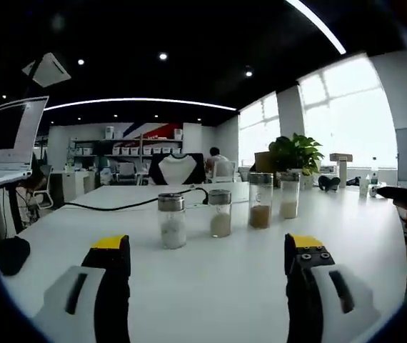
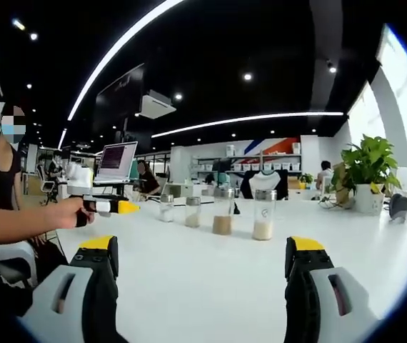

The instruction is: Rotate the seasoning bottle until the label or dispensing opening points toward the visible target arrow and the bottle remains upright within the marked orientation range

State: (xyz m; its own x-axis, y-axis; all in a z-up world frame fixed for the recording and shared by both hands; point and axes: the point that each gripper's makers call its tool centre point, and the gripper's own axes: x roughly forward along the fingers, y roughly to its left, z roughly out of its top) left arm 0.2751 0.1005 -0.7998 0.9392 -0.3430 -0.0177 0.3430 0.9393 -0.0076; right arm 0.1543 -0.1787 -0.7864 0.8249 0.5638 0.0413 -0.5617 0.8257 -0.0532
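Table [image 1: 210,271]: four bottles on it in a row running away to the right in the left gripper view. Nearest, first bottle [image 1: 171,221]; beside it second bottle [image 1: 220,213]; then third bottle [image 1: 260,200]; farthest, fourth bottle [image 1: 288,194]. Cable [image 1: 118,206] lies behind the row. Potted plant [image 1: 296,153] stands behind the fourth bottle. Laptop [image 1: 7,139] raised at the table's left edge.

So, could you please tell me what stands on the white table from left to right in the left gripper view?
Dark object at the table's left edge → short bottle with white contents → short bottle with pale contents → tall bottle with tan contents → tall bottle with whitish contents → potted plant, further back.
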